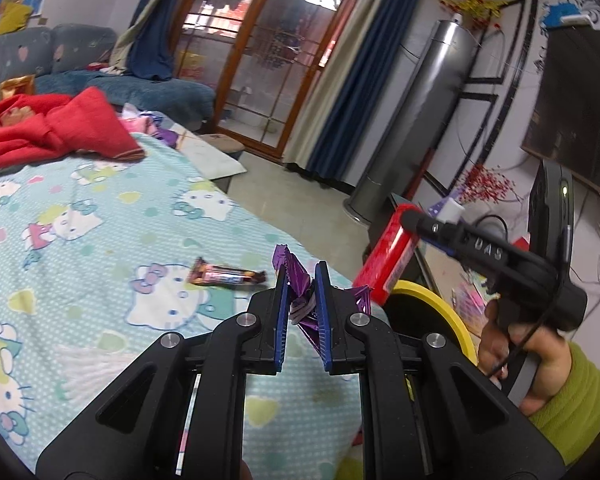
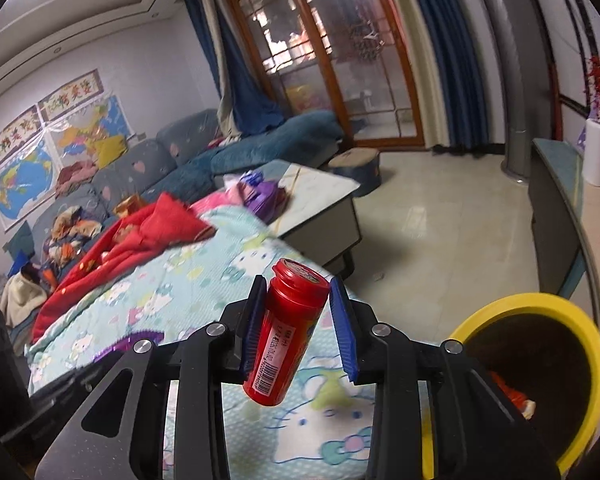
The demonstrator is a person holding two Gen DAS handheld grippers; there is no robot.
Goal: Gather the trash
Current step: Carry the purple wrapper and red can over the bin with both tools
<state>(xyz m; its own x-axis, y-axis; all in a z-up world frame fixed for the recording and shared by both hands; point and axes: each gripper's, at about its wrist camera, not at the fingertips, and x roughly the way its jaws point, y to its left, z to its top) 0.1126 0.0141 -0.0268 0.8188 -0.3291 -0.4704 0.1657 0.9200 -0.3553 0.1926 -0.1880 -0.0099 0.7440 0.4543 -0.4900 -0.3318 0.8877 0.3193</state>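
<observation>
From my left wrist view, my left gripper (image 1: 302, 300) is clamped on a crumpled purple wrapper (image 1: 300, 292), which sticks up past the blue pads and hangs above the cartoon-print blanket (image 1: 100, 216). The yellow-rimmed bin (image 1: 436, 308) lies to the right of this gripper, just past the blanket's edge, and my right gripper (image 1: 410, 232) with its red bottle (image 1: 388, 256) sits between the wrapper and the bin's far side, so I judge the right hand the nearer one to drop first. A candy bar (image 1: 228, 274) lies on the blanket left of the bin, its long axis running left to right, untouched. From my right wrist view, my right gripper (image 2: 300, 320) is closed on the red bottle (image 2: 288, 332), held tilted with its cap (image 2: 300, 276) up and away from me. The bin (image 2: 540, 308) opens low to the right of the bottle, near but not under it, with something orange already inside. The floor (image 2: 440, 232) beyond the bin is open, so a short swing right looks unobstructed, though the bottle's lower end must clear the yellow rim.
</observation>
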